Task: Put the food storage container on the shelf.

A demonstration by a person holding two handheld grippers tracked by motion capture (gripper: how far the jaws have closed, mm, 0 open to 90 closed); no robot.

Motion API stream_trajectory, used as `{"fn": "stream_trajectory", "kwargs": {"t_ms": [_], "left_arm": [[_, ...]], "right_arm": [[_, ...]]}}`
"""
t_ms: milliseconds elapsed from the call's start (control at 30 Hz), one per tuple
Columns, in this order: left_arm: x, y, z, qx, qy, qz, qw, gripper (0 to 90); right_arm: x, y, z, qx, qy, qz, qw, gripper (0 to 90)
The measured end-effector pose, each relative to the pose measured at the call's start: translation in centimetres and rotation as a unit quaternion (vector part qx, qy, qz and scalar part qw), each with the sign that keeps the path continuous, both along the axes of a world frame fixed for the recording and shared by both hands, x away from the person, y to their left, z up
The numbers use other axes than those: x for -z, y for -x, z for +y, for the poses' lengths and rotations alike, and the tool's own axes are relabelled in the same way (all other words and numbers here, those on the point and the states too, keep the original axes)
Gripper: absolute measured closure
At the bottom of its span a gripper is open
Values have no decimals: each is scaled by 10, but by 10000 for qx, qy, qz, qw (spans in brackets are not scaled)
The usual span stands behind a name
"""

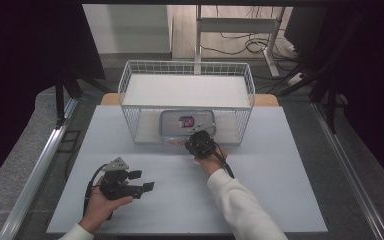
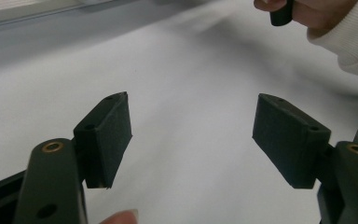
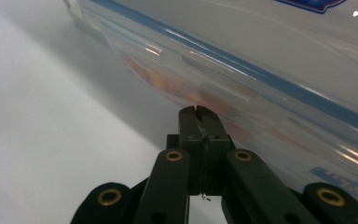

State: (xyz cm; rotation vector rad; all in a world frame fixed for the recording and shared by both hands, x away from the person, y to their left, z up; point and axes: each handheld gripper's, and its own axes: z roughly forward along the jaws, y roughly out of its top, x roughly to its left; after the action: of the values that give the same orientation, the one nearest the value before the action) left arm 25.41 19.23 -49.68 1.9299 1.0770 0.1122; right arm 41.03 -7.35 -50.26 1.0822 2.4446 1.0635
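Clear plastic lidded container (image 1: 187,125) with blue-edged lid, in front part of white wire basket (image 1: 130,82) on counter (image 1: 260,185). Right hand-held gripper (image 1: 200,142) at container's near edge, jaws pressed together, nothing visible between. Left hand-held gripper (image 1: 141,181) well apart over bare counter, jaws spread, empty.

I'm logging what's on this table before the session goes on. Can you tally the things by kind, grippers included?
Wire basket: 1
Clear plastic container with a grey lid, in the basket's open lower level: 1
Grippers: 2, the left gripper and the right gripper
Total: 4
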Motion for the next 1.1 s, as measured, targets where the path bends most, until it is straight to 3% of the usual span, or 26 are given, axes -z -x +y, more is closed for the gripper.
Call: {"fn": "stream_trajectory", "kwargs": {"t_ms": [233,700,867,1100], "left_arm": [[1,-1,0,-14,-7,8,10000,278],[1,-1,3,-28,20,11,10000,278],[1,-2,4,-59,29,8,10000,278],[0,-2,4,-89,12,-3,10000,279]], "right_arm": [[1,-14,3,137,-15,9,9999,888],[3,-25,13,238,-60,22,9997,888],[-2,-21,9,185,-77,38,9998,888],[-21,3,-11,-124,2,-95,9999,888]]}}
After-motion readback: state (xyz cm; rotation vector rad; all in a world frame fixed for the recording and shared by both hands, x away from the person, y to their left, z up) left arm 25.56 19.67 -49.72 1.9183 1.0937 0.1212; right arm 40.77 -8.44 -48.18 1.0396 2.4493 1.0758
